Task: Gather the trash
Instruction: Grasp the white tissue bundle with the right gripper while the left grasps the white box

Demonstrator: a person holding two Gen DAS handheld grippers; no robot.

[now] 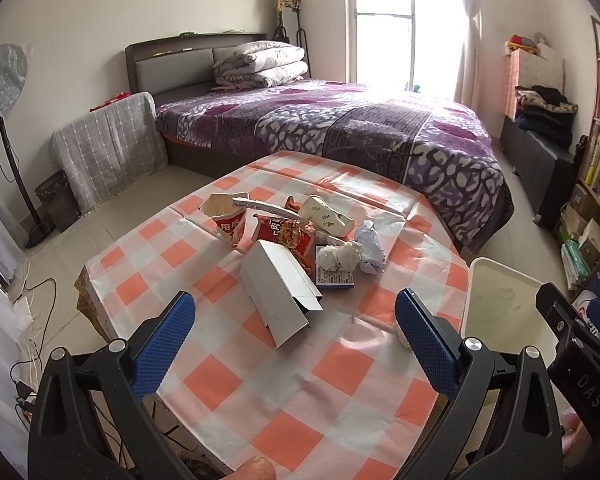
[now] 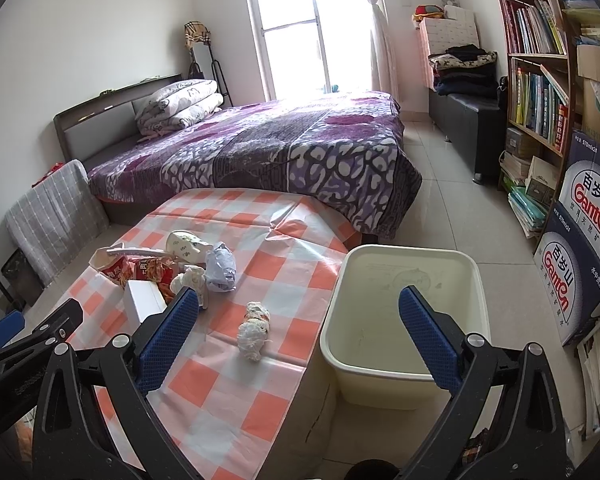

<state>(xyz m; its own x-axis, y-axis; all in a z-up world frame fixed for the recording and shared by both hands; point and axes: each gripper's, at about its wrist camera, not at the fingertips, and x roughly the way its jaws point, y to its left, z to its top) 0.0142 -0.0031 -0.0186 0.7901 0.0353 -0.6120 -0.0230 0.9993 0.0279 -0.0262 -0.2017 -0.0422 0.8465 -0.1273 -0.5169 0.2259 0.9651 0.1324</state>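
Note:
A heap of trash lies on the checked table (image 1: 260,400): a white open carton (image 1: 278,290), a red noodle cup (image 1: 228,222), a red snack wrapper (image 1: 286,236), crumpled white tissue (image 1: 338,256) and a crumpled bluish paper (image 1: 370,246). My left gripper (image 1: 296,316) is open and empty above the table's near part, just behind the carton. My right gripper (image 2: 300,312) is open and empty, over the gap between the table and the cream bin (image 2: 404,312). A separate crumpled tissue (image 2: 254,328) lies near the table's right edge. The bin's inside looks empty.
A bed with a purple cover (image 1: 340,128) stands behind the table. A bookshelf (image 2: 540,60) and stacked water cartons (image 2: 588,240) line the right wall. A fan (image 1: 4,80) and cables (image 1: 32,320) are on the left floor. The bin also shows in the left wrist view (image 1: 500,292).

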